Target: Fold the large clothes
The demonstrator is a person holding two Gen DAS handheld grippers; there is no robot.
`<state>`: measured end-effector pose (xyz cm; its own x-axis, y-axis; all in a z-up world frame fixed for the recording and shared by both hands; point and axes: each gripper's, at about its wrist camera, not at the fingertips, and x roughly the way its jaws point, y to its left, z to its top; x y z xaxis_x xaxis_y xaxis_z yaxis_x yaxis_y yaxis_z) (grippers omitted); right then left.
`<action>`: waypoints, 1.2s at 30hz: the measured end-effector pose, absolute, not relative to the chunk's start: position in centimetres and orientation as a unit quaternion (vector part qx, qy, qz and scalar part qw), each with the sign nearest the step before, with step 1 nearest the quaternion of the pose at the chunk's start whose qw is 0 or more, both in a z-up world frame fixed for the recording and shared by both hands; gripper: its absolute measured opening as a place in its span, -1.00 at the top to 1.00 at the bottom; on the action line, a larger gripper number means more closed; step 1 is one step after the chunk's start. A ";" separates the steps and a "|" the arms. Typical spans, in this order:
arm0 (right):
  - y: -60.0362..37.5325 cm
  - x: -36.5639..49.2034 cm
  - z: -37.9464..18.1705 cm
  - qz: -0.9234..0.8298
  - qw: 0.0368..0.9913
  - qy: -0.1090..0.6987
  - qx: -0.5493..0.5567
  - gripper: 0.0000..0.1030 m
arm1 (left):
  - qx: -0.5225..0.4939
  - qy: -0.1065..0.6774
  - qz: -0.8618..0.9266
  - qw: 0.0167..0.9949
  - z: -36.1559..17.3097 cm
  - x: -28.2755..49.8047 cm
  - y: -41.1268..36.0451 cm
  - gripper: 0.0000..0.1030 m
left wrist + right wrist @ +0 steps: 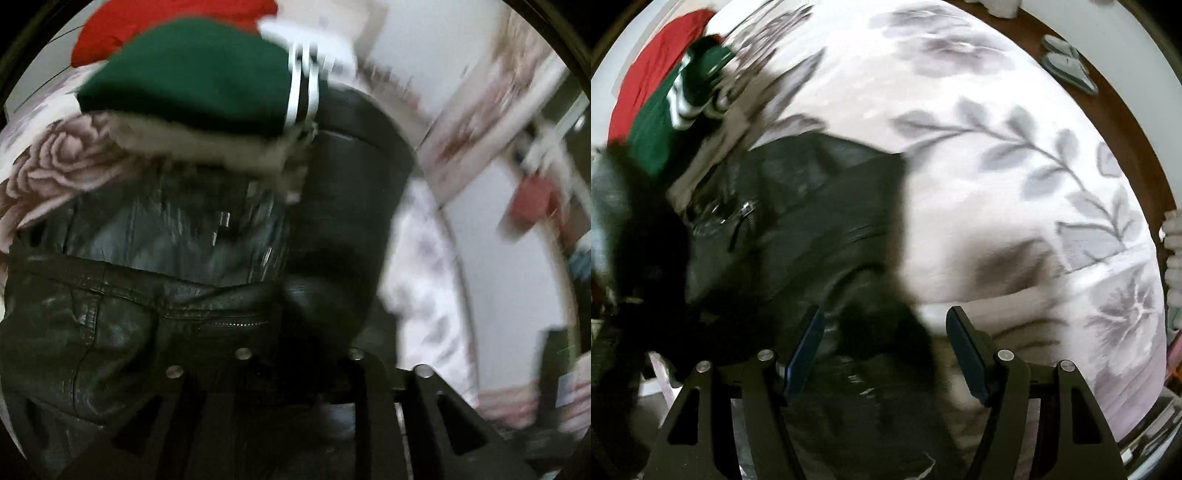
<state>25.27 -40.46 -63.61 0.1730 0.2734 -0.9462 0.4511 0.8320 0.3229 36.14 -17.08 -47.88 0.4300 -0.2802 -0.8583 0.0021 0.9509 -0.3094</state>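
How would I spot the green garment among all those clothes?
Find the floral bedspread, then the clothes heaped at its far corner. The green garment lies between a red one and the black leather jacket; it alone has white stripes.

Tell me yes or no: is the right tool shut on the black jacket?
No. The right tool stands open, its blue pads apart above the black jacket.

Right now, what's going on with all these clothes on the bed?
A person with a handheld gripper in each hand is folding a black leather jacket on a flowery bedspread. The right gripper hangs open over the jacket's edge. Green and red garments lie piled beyond it. Both views are motion-blurred.
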 end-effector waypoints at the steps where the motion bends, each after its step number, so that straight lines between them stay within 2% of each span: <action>1: -41.5 25.0 -63.8 -0.061 0.708 0.638 0.296 -0.37 | -0.112 0.544 -0.075 0.828 -48.7 36.1 -17.7 0.64; 2: -42.3 24.8 -63.9 -0.058 0.705 0.636 0.309 -0.37 | -0.092 0.556 -0.066 0.824 -49.5 35.9 -17.9 0.59; 4: -43.7 24.4 -63.9 -0.057 0.701 0.632 0.325 -0.37 | -0.060 0.563 -0.050 0.823 -49.7 35.4 -18.0 0.25; 5: -44.3 24.2 -63.8 -0.055 0.699 0.629 0.335 -0.37 | -0.045 0.561 -0.043 0.825 -49.4 34.9 -17.9 -0.34; 6: -44.9 24.1 -63.7 -0.052 0.697 0.626 0.345 -0.37 | -0.036 0.558 -0.038 0.828 -49.2 34.4 -17.7 -0.83; 11: -45.2 24.1 -62.8 -0.022 0.685 0.611 0.396 -0.40 | -0.027 0.554 -0.004 0.832 -46.7 31.2 -15.4 -0.87; 15: -44.1 26.1 -62.7 0.021 0.672 0.603 0.429 -0.42 | -0.028 0.572 0.070 0.817 -47.2 29.2 -10.1 -0.87; 19: -40.9 28.6 -64.3 0.055 0.659 0.629 0.409 -0.43 | -0.009 0.600 0.153 0.785 -49.8 29.3 -4.8 -0.87; 22: -37.9 30.4 -65.8 0.073 0.650 0.662 0.367 -0.43 | -0.019 0.593 0.194 0.781 -50.4 30.6 -0.6 -0.87; 23: -37.0 30.8 -66.1 0.073 0.652 0.669 0.349 -0.30 | -0.022 0.583 0.205 0.786 -50.3 31.2 0.6 -0.87; 24: -35.9 31.3 -66.1 0.067 0.665 0.671 0.321 -0.06 | -0.020 0.574 0.213 0.791 -50.3 31.8 1.4 -0.88; 25: -35.2 31.6 -65.9 0.057 0.676 0.675 0.292 0.50 | -0.016 0.565 0.220 0.795 -50.5 32.4 2.1 -0.88; 27: -34.6 31.9 -64.6 0.052 0.707 0.655 0.260 0.77 | -0.006 0.570 0.227 0.790 -52.1 33.9 3.4 -0.95; 29: -34.3 32.1 -62.8 0.045 0.735 0.633 0.240 0.83 | -0.019 0.601 0.207 0.772 -54.7 34.9 4.4 -1.00; 32: -33.5 32.5 -61.9 0.027 0.760 0.621 0.190 0.84 | -0.051 0.602 0.175 0.778 -55.8 35.2 5.0 -1.00; 36: -32.6 33.6 -67.1 0.000 0.714 0.687 0.135 0.80 | -0.050 0.600 0.153 0.784 -56.2 35.4 4.8 -1.00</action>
